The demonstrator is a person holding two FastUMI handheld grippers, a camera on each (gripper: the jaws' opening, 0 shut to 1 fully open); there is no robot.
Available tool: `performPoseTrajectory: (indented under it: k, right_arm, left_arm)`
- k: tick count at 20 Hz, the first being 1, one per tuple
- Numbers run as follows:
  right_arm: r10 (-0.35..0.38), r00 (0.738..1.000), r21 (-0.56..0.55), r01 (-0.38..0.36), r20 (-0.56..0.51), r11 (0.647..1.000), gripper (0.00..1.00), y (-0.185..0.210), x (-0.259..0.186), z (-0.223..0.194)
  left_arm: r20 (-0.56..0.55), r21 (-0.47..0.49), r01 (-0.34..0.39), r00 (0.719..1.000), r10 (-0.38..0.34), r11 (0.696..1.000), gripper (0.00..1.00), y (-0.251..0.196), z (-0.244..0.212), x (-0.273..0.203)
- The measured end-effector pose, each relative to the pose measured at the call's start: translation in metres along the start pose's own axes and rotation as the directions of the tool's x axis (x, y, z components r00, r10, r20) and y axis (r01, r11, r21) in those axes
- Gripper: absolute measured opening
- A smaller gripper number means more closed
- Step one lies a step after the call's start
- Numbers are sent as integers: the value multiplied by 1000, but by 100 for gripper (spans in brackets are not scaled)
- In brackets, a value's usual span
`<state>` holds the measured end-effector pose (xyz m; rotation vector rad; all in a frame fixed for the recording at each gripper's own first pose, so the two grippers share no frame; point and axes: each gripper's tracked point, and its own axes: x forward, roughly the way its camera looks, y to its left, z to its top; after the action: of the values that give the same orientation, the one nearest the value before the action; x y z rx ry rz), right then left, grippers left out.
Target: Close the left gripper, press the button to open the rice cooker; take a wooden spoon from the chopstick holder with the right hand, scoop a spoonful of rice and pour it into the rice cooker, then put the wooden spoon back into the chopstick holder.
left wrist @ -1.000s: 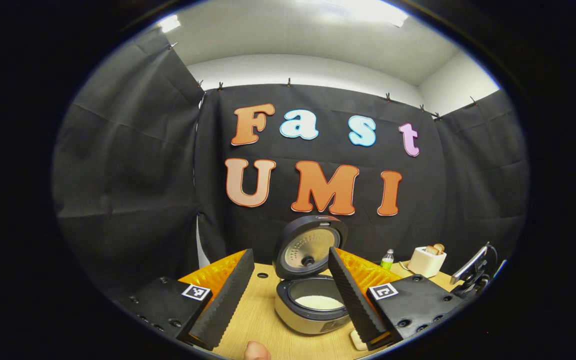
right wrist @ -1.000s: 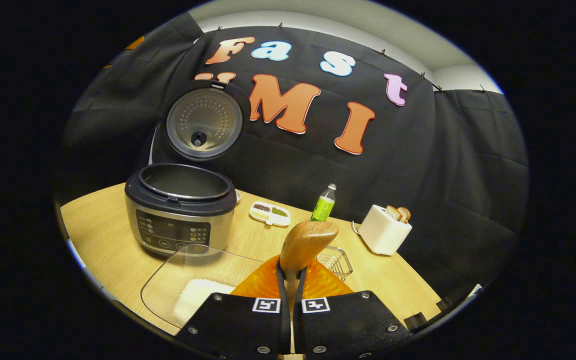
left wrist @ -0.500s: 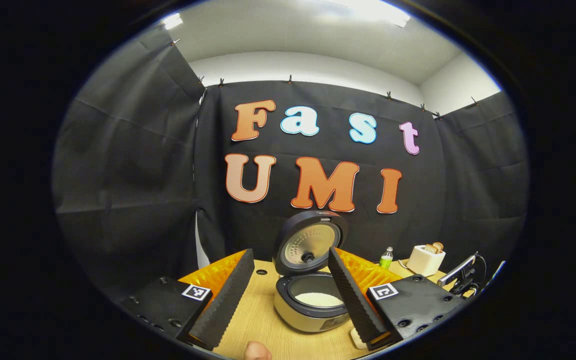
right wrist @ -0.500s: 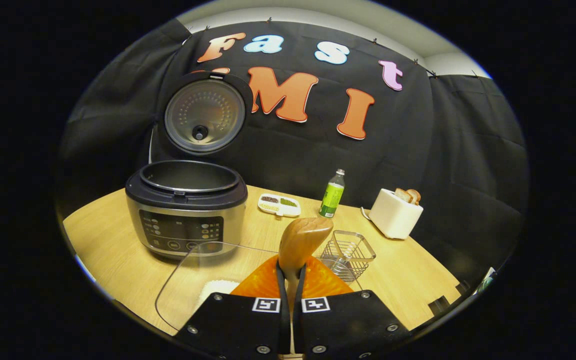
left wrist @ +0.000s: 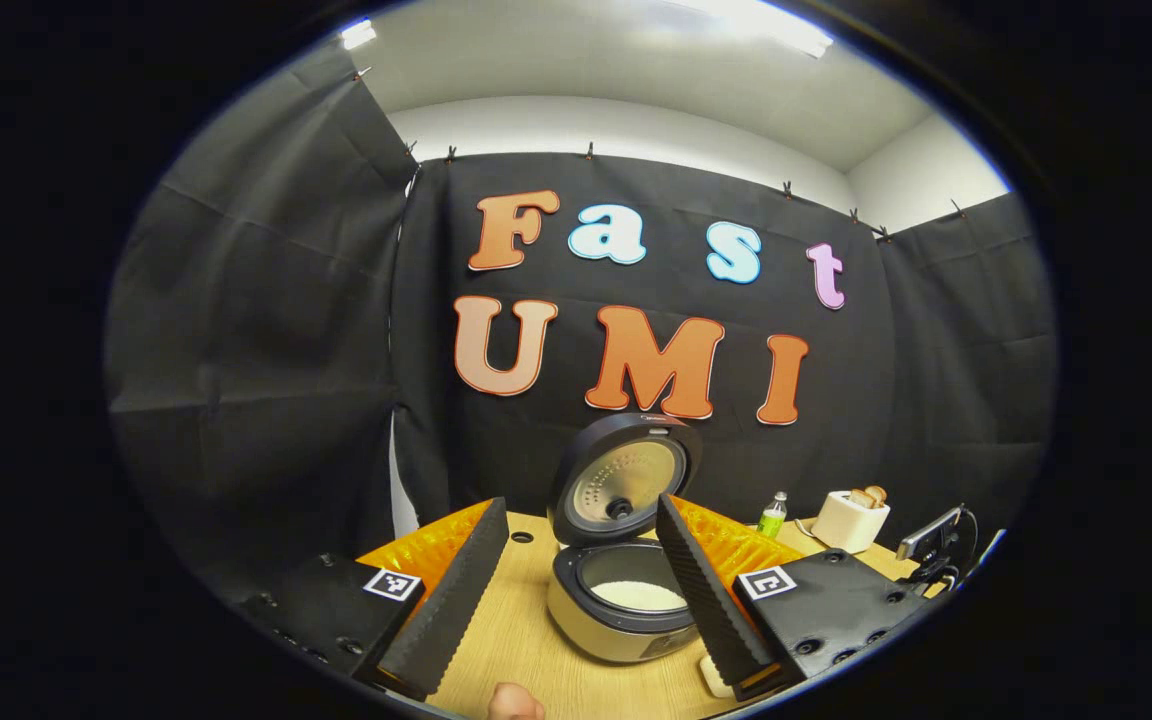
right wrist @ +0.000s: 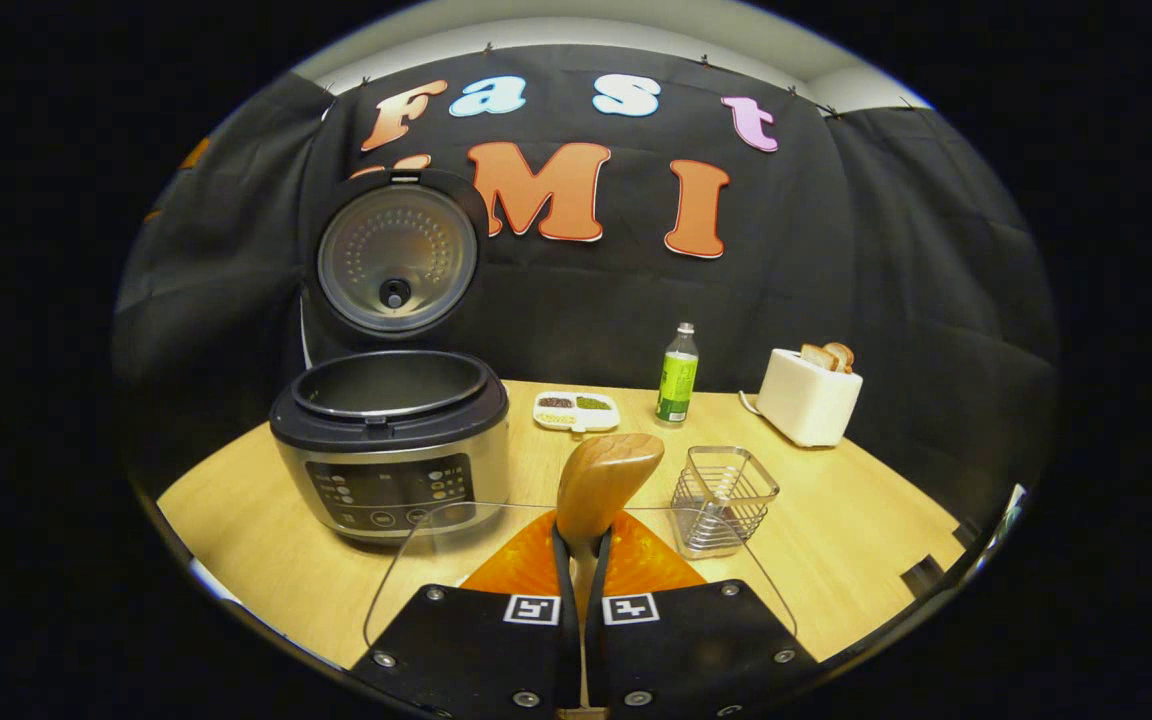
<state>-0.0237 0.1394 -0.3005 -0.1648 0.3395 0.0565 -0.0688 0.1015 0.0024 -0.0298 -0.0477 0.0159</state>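
Holding wooden spoon (right wrist: 604,480): right tongs (right wrist: 582,560) clamped | left tongs (left wrist: 576,590) spread, empty | rice cooker (left wrist: 626,610): rice inside

The left gripper view sits low over the tabletop (left wrist: 526,640), tilted up toward the booth's back wall, with the open rice cooker (left wrist: 626,600) at middle distance between its jaws. The right gripper view looks level across the tabletop (right wrist: 836,520), nearer the rice cooker (right wrist: 391,440). Both share the cooker, green bottle (right wrist: 677,373) and toaster (right wrist: 809,392).
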Motion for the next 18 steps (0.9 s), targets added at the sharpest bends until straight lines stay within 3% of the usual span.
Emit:
performPoseTrajectory:
  k: [8, 11, 15, 18]
  right_arm:
    - [82, 997, 207, -83, 13, 975, 1, 10, 1, -3]
    - [110, 994, 331, -107, 8, 938, 1, 5, 5, -6]
    - [139, 990, 492, -117, -8, 863, 1, -7, 11, -13]
    - [152, 988, 531, -122, -13, 838, 1, -10, 13, -16]
  left_arm:
    - [-5, -9, -13, 1000, 13, 1000, 97, 7, -1, 3]
    - [-13, -18, -13, 1000, 13, 1000, 97, 8, -3, 6]
    - [-24, -29, -16, 1000, 16, 999, 99, 9, -7, 8]
    - [-23, -32, -22, 1000, 21, 999, 99, 9, -7, 8]
